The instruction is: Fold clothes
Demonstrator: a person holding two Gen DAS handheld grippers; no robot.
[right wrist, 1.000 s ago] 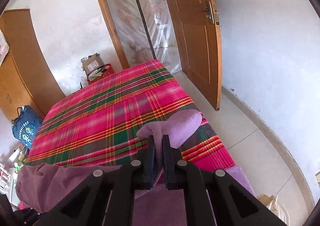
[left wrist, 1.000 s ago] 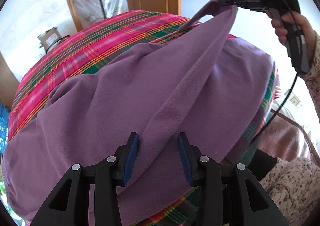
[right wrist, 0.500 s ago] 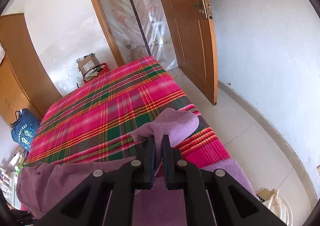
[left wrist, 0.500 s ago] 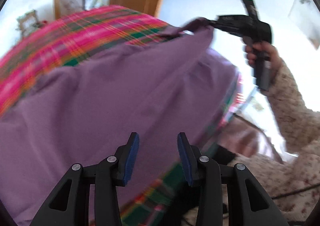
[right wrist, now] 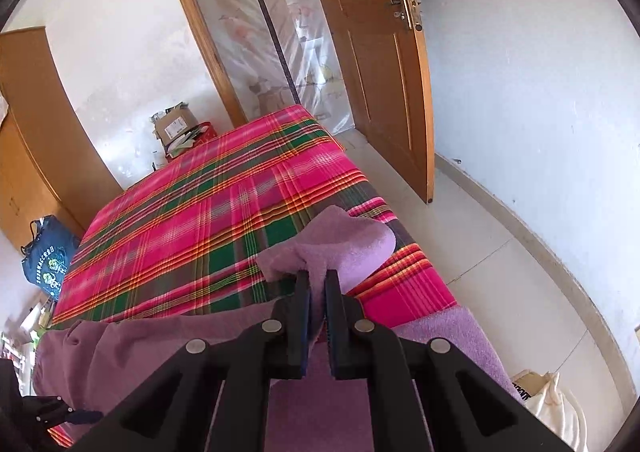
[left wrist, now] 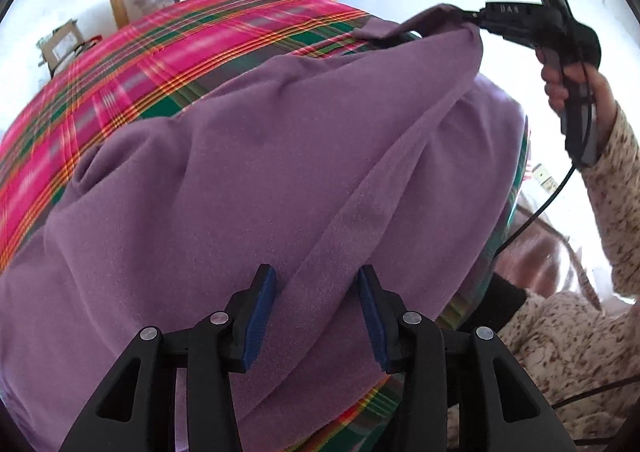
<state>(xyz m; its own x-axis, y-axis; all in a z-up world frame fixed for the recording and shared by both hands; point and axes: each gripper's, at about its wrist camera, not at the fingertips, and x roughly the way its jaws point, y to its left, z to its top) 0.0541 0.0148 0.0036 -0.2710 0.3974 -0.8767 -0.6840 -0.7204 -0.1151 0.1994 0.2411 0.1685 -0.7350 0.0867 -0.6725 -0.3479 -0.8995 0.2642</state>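
Two grippers share one purple garment (left wrist: 248, 156) spread over the plaid bedspread (left wrist: 132, 48): the left gripper (left wrist: 316, 316) hovers with jaws wide astride a raised ridge of cloth. That ridge runs up and rightward to the right gripper (right wrist: 317, 312), whose jaws are pinched tight on a lifted corner. "DAS" shows on that gripper's body; a blue bag (right wrist: 48, 260) carries unreadable print.

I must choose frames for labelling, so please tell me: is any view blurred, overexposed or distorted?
Left wrist view: sharp at the purple garment, slight smear on the plaid bedcover, wall behind the right gripper blown out white. Right wrist view: sharp, evenly lit; the door bends from fisheye distortion. Both have dark corners.
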